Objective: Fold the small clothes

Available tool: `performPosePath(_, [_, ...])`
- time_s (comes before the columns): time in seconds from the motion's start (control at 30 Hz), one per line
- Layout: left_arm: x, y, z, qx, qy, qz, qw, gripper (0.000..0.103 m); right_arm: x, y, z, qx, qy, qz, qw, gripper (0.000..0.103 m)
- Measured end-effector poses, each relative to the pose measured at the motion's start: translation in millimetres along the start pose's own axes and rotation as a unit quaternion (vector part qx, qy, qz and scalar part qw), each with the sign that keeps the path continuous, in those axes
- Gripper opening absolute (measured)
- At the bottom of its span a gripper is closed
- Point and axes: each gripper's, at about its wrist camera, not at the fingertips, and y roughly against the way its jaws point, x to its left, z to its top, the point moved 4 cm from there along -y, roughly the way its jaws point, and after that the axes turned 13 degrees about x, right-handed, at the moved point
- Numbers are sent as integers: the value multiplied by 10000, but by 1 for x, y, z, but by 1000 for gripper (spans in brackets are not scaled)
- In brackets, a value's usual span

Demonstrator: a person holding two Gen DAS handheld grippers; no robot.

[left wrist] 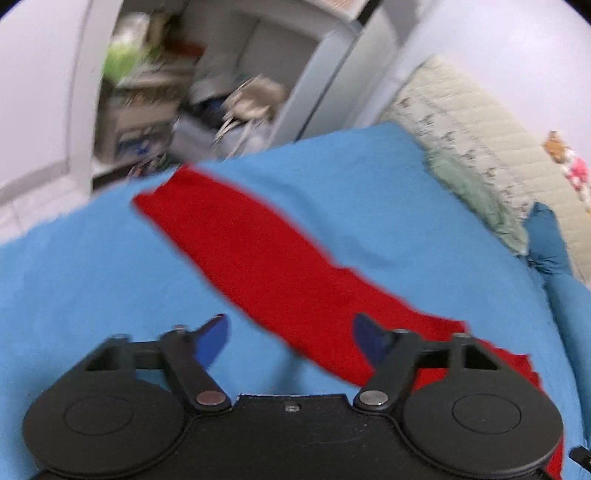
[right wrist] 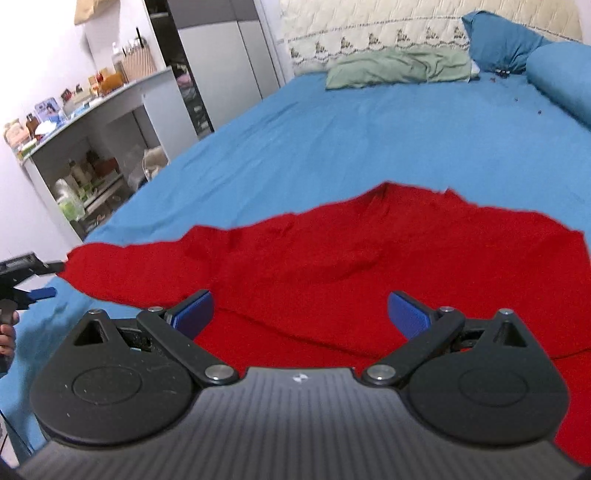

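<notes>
From the left wrist, the left tongs [left wrist: 291, 339] are spread wide with nothing between their blue pads [left wrist: 212, 338], hovering over the blue bedsheet [left wrist: 92, 266]. A long sleeve of the red garment [left wrist: 251, 254] runs diagonally across the sheet from the far left down under the right pad; this view is motion-blurred, so the cluttered shelves [left wrist: 147, 103] past the bed edge are hard to make out. At right lie a green cloth [left wrist: 476, 195], the cream quilted headboard [left wrist: 480, 118] and a blue pillow [left wrist: 546, 236]. The right wrist view shows what the other does not: the garment's broad body [right wrist: 369, 266] spread flat on the bedsheet [right wrist: 369, 129], with the sleeve reaching left to the other gripper [right wrist: 33, 280], whose tips sit just beside the cuff. The right tongs [right wrist: 299, 314] are likewise wide apart and hold nothing, poised above the red fabric. Beside the bed stands a white desk [right wrist: 129, 99] carrying small bottles and boxes, with open shelves [right wrist: 88, 181] below holding jars and packets. The green cloth [right wrist: 399, 68] and blue pillows [right wrist: 498, 40] lie at the headboard [right wrist: 369, 26], well apart from the garment.
</notes>
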Motion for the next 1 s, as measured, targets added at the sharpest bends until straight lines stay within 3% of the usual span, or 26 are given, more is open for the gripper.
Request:
performPosePath(0.13, [21,-20,3,-73,262,-186,9995,67,6,-23,-7,92,95,-102,9999,103])
performPosePath(0.27, [13,-32,17,-275,135,-41,9995,61,7,-39,-9,138,162,-182,9996,103])
performPosePath(0.37, [11,-41,28,-399,162,204,9989,39,5,-48,-11,154,143,-197,9996,103])
performPosePath(0.4, [10,-43,31,-434,198,321,9983,19,4,-51,-11,154,123,-195,9996,103])
performPosePath(0.43, [9,-44,33,-450,216,411,9979,10,3,-53,-12,149,112,-200,9996,103])
performPosePath(0.53, [2,-44,35,-497,163,527,9972,5,-2,-57,-13,125,73,-261,9996,103])
performPosePath(0.63, [-22,-32,35,-678,-220,664,9952,4,-10,-54,-11,70,-35,-280,9996,103])
performPosePath(0.7, [-49,-19,36,-846,-552,596,9931,4,-17,-46,-8,-7,-162,-230,9996,103])
performPosePath(0.8, [-116,6,31,-1068,-1163,128,9874,4,-28,-27,0,-199,-297,-302,9989,103])
performPosePath(0.93, [-235,30,-6,-1384,-2218,-501,9639,4,-52,5,10,-473,-671,-634,9946,103])
performPosePath(1.0, [-294,27,-35,-1262,-2635,-846,9526,4,-68,19,11,-497,-885,-799,9916,103])
